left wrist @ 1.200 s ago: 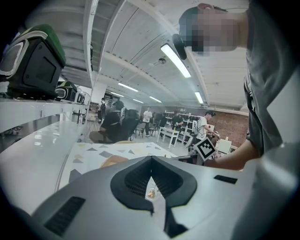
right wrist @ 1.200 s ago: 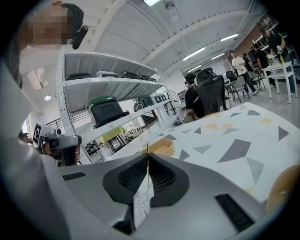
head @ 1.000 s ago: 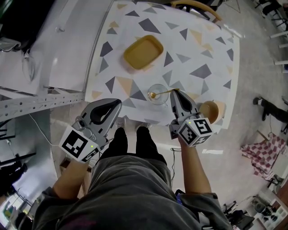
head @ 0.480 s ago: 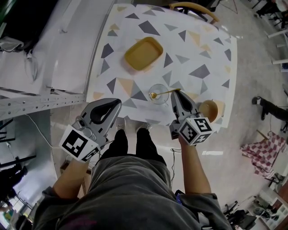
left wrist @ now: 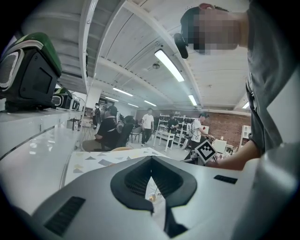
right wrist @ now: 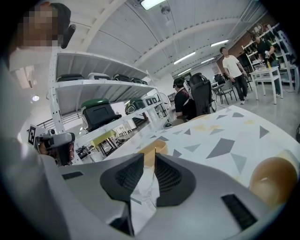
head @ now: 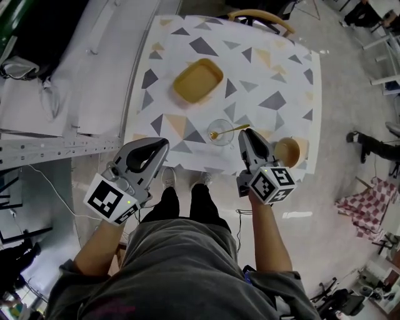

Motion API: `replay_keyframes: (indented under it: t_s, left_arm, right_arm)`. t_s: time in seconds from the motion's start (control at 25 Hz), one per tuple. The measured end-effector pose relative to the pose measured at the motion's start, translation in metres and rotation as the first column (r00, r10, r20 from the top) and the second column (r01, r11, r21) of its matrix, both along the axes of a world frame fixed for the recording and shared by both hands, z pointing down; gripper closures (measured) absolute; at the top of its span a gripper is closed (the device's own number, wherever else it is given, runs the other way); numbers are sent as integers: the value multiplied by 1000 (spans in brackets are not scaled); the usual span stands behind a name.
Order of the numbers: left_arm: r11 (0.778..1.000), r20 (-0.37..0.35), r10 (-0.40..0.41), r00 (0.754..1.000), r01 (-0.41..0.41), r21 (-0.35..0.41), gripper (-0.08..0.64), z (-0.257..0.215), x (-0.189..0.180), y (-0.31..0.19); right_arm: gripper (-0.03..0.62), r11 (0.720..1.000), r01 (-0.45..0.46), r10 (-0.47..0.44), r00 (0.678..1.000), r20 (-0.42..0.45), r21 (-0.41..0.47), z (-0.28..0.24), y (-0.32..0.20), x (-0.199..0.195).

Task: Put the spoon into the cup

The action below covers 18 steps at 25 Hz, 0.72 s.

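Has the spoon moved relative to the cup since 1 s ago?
No. The spoon still rests with its bowl end in the cup, handle reaching toward the right tool; only the camera shifted.

Cup (head: 222,140) of clear glass, spoon (head: 232,130) of shiny gold metal, tray (head: 197,80) matt plastic.

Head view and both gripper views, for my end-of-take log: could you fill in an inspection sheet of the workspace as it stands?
Surface: table with triangle-print cover.
Job's things: spoon has its bowl inside the glass cup, handle over the rim.
Clutter: yellow tray; wooden bowl.
Grippers: left gripper tongs shut, empty, off the table; right gripper tongs slightly apart at the spoon handle's end, nothing seen between.
Cables: thin cable on the floor.
Surroundings: chair, metal shelving, checked cloth.
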<state>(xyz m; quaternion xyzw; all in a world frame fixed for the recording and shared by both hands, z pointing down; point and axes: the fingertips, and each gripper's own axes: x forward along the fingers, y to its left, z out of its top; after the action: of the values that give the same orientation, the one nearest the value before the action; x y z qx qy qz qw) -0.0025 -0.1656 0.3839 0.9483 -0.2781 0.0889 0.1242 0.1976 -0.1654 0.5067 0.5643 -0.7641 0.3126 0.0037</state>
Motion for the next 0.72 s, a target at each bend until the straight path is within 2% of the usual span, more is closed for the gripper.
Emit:
replay_keyframes:
  t_s: [0.4,0.72]
  left_arm:
    - [997,-35,58,998,-57,46,545,-23,-7,3]
    - [990,-64,119,991,-114,81,545,-44,-7,9]
  right_arm:
    - [522,995,-84,85,996,-30,47,-32,19,3]
    - [522,992,-93,95,995,-16,81,-62,32,-16]
